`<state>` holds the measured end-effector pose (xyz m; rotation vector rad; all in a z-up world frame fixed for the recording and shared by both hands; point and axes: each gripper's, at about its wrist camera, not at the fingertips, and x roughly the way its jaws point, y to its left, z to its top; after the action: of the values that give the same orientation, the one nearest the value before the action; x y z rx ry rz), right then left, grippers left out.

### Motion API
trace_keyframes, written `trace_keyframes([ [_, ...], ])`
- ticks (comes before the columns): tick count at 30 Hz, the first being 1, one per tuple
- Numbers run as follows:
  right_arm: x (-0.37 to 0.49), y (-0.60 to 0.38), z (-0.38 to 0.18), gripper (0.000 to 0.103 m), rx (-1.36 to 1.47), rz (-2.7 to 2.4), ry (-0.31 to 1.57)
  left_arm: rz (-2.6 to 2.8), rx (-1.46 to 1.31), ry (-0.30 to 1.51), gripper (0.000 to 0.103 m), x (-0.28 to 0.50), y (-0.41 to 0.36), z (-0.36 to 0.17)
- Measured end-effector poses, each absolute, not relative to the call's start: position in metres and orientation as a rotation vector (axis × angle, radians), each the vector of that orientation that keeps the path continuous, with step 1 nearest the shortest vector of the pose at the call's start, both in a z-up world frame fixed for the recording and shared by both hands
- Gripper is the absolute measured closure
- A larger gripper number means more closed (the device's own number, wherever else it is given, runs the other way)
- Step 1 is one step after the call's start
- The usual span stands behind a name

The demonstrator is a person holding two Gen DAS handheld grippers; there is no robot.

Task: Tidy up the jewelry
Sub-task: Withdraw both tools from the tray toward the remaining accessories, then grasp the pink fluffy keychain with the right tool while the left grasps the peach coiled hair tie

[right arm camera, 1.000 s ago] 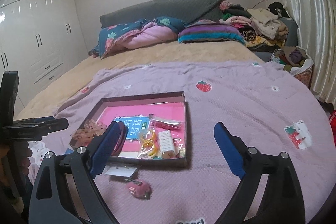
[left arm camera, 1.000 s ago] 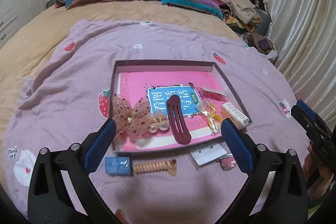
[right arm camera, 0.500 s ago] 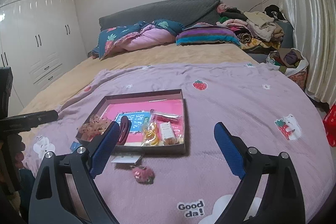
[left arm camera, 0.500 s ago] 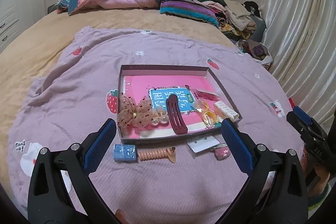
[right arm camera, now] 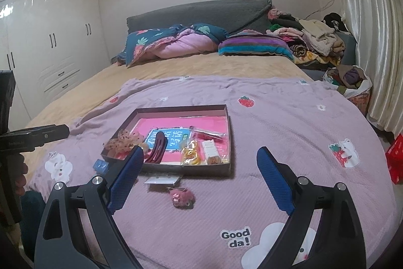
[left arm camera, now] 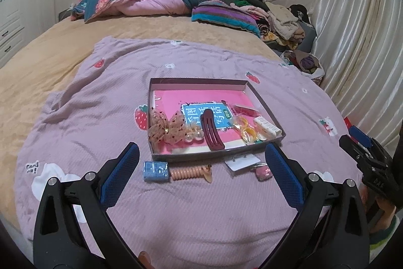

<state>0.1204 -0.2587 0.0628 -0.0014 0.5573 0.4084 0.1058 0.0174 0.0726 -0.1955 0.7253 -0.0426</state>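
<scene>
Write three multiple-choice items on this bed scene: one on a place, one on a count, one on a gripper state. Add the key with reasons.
1. Where does the coiled peach hair tie lie?
A. inside the tray
B. on the blanket in front of the tray
C. on the pillow

2. How many items lie on the blanket along the tray's near side?
A. two
B. four
C. six

3. How is the left gripper?
A. open, holding nothing
B. shut on the dark red hair clip
C. shut on the tray

Key: B, it rests outside the near wall; B, blue box, hair tie, white card, pink charm; A, fingers spread apart.
</scene>
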Motion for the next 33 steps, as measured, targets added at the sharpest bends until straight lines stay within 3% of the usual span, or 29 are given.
trace_keyframes([
  [33,0.087,-0.237,0.038,0.013,-0.105,0.470,0.624,-0.059,-0.173,0.834,0.010,0.059,0.015,0.026],
])
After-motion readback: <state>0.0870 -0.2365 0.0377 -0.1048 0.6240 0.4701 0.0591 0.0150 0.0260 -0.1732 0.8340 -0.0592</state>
